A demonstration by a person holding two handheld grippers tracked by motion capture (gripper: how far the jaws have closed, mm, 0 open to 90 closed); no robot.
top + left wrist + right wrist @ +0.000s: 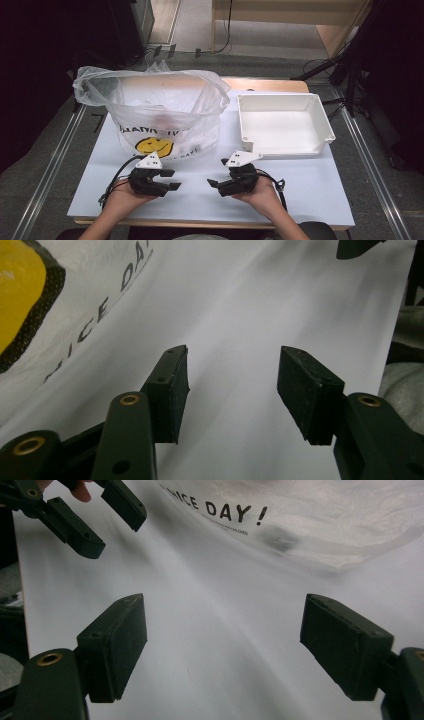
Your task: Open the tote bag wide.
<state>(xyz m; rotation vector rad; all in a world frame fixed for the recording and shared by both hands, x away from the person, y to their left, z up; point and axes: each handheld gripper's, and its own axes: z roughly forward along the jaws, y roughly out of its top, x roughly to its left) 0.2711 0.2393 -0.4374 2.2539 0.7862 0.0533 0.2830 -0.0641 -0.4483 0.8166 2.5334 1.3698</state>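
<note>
On the white table (pixel 310 195), a plastic bag (pixel 155 107) with a yellow smiley stands far left, a white tray (pixel 282 125) far right. Nearer, the left gripper (pixel 169 179) and right gripper (pixel 218 173) face each other, jaws apart, gripping nothing.

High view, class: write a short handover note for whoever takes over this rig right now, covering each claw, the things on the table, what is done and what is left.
Left claw: open, nothing between its jaws, low over the table in front of the plastic bag.
Right claw: open, holding nothing, facing the left one.
Bag: stands open at the table's far left, smiley print toward you; contents too blurred to tell.
White tray: to the right of the bag, looks empty.
Done: nothing visible.
Left: probably moving things from the bag to the tray; neither claw touches the bag.
</note>
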